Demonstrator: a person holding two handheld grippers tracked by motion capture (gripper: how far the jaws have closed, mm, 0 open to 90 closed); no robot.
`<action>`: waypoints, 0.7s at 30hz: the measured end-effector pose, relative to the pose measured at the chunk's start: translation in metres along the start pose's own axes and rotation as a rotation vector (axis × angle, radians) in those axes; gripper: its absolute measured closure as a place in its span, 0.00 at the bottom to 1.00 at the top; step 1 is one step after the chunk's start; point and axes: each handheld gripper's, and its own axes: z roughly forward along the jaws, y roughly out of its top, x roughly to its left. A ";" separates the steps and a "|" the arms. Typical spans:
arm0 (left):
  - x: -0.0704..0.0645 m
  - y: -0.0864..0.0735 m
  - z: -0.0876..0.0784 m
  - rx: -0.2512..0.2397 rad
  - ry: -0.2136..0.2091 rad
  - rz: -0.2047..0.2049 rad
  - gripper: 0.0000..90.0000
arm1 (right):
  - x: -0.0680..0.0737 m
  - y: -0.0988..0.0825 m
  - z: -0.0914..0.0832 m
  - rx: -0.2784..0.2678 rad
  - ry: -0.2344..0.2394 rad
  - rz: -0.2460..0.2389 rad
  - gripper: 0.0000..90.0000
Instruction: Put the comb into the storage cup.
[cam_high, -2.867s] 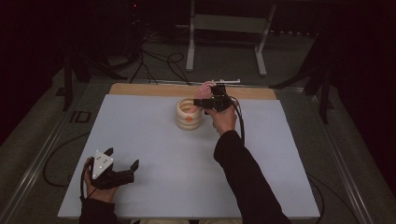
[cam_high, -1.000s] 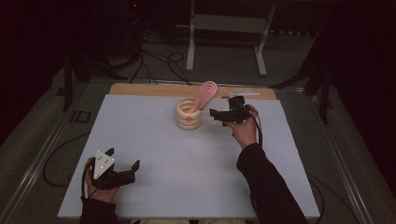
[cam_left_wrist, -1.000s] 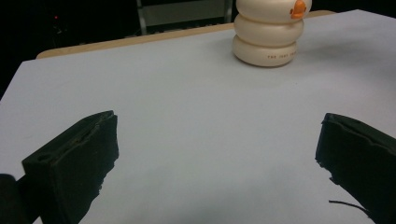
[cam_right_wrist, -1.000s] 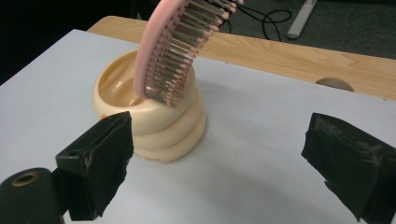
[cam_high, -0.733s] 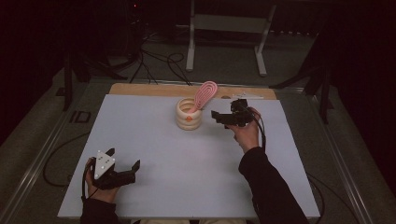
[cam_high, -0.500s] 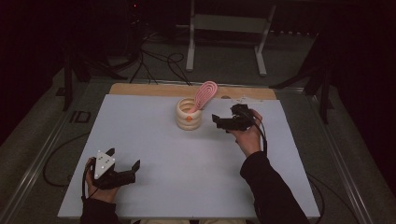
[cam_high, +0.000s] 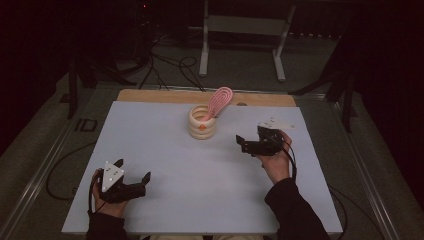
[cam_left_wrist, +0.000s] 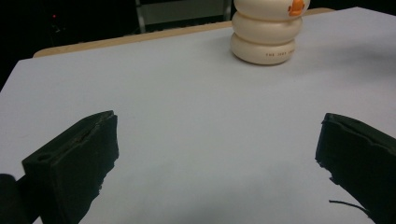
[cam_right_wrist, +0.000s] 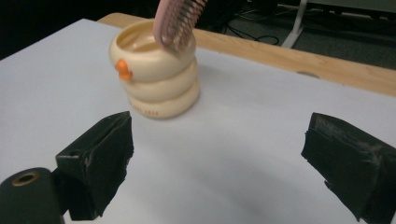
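Though the small dark letters low on the cream holder (cam_left_wrist: 266, 35) are too tiny to read, an orange mark on its side shows. It stands near the far edge of the white table (cam_high: 165, 150), with a pink brush (cam_high: 219, 101) leaning in it. Both the left gripper (cam_high: 134, 175) and right gripper (cam_high: 242, 144) gape wide, holding nothing. Cables lie on the dark floor (cam_high: 165, 60) behind.

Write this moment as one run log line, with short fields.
right tool: open, beside cup | pink brush: stands in cream ringed cup | left tool: open, near table front edge
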 end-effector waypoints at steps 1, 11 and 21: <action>0.000 0.000 0.000 0.000 0.000 0.000 0.00 | 0.000 -0.005 -0.005 -0.001 -0.004 -0.005 0.09; 0.002 0.000 -0.001 -0.004 -0.002 -0.012 0.00 | 0.009 -0.038 -0.039 -0.033 -0.033 -0.072 0.09; 0.006 0.001 -0.004 -0.026 -0.013 -0.037 0.00 | 0.014 -0.067 -0.059 -0.075 -0.033 -0.072 0.09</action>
